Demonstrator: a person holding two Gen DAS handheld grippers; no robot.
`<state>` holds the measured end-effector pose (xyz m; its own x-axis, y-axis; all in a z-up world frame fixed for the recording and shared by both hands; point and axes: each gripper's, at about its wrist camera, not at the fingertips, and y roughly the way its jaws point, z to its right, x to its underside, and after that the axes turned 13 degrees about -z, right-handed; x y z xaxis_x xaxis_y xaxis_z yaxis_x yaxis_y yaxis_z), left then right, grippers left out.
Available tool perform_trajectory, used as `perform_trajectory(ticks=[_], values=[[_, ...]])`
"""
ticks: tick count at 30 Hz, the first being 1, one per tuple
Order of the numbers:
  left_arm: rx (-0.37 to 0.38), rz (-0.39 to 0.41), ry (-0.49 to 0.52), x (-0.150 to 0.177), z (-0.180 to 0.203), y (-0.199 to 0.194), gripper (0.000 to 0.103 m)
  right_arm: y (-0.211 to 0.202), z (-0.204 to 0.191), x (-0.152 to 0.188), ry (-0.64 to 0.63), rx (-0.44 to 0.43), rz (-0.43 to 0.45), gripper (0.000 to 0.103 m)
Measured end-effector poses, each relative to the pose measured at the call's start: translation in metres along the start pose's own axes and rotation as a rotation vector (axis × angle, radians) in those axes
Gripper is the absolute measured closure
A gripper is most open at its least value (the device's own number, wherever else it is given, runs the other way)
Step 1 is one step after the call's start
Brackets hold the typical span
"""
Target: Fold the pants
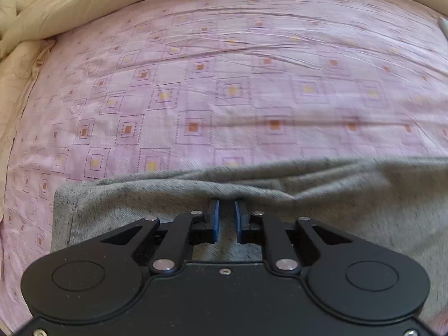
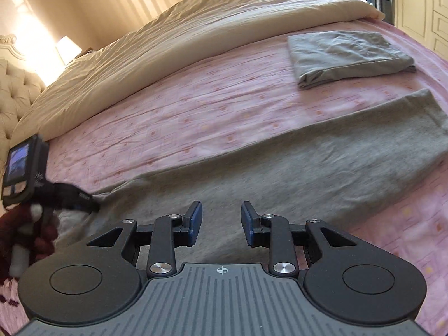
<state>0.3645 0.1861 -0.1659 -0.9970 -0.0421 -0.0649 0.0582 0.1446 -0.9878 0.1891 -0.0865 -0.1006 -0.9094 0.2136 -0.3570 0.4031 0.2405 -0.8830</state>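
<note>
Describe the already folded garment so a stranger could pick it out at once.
Start at the bed's pink patterned sheet, below the cream duvet. Toward its far right lies a small grey folded garment. Unlike the long grey pants stretched out nearer the camera, it is a compact, neat rectangle.

Pink-sheeted bed (image 2: 196, 106) bears grey pants (image 2: 280, 168), folded garment (image 2: 350, 56), cream duvet (image 2: 196, 28).

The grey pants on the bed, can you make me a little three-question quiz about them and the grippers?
1. True or false: the right gripper is squeezing the grey pants.
2. What lies beyond the spread-out pants? A) a folded grey garment B) a red towel C) a shoe
3. Fill in: the left gripper has pants fabric between its ___ pads.

Key: 1 false, its jaws stand open above the cloth. 2 A. 3 blue.
</note>
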Motion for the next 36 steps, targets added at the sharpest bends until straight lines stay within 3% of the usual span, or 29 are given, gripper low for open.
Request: perform_trajectory(ticks=[3,7,13,16,19,20,22,29,32,36], values=[[0.065,-0.026,-0.035,-0.019,-0.018,0.006,0.083,0.012,-0.025,0.0,-0.061,-0.006,-0.04,0.073],[0.041,0.043,0.049,-0.018,-0.019,-0.003,0.08,0.038,-0.053,-0.02,-0.153,-0.009,-0.075,0.073],[0.09,0.074,-0.037,-0.007,-0.073,-0.026,0.08,0.084,-0.104,-0.064,-0.351,-0.022,-0.085,0.073],[0.049,0.083,-0.045,0.007,-0.097,-0.024,0.081,0.104,-0.13,-0.081,-0.45,-0.04,-0.087,0.073],[-0.019,-0.003,-0.06,0.023,-0.12,0.006,0.081,0.125,-0.153,-0.091,-0.538,-0.048,-0.095,0.073],[-0.023,-0.041,-0.074,0.032,-0.13,0.019,0.079,0.133,-0.16,-0.092,-0.567,-0.045,-0.101,0.073],[0.0,0.025,-0.073,0.049,-0.141,0.02,0.076,0.146,-0.171,-0.089,-0.616,-0.036,-0.123,0.073],[0.013,0.048,-0.047,0.059,-0.145,0.02,0.072,0.173,-0.182,-0.047,-0.732,-0.015,-0.256,0.071],[0.032,0.049,-0.064,0.06,-0.148,0.021,0.072,0.165,-0.186,-0.032,-0.812,0.002,-0.242,0.07],[0.035,0.067,-0.056,0.063,-0.149,0.022,0.072,0.148,-0.193,-0.053,-0.752,-0.059,-0.148,0.07]])
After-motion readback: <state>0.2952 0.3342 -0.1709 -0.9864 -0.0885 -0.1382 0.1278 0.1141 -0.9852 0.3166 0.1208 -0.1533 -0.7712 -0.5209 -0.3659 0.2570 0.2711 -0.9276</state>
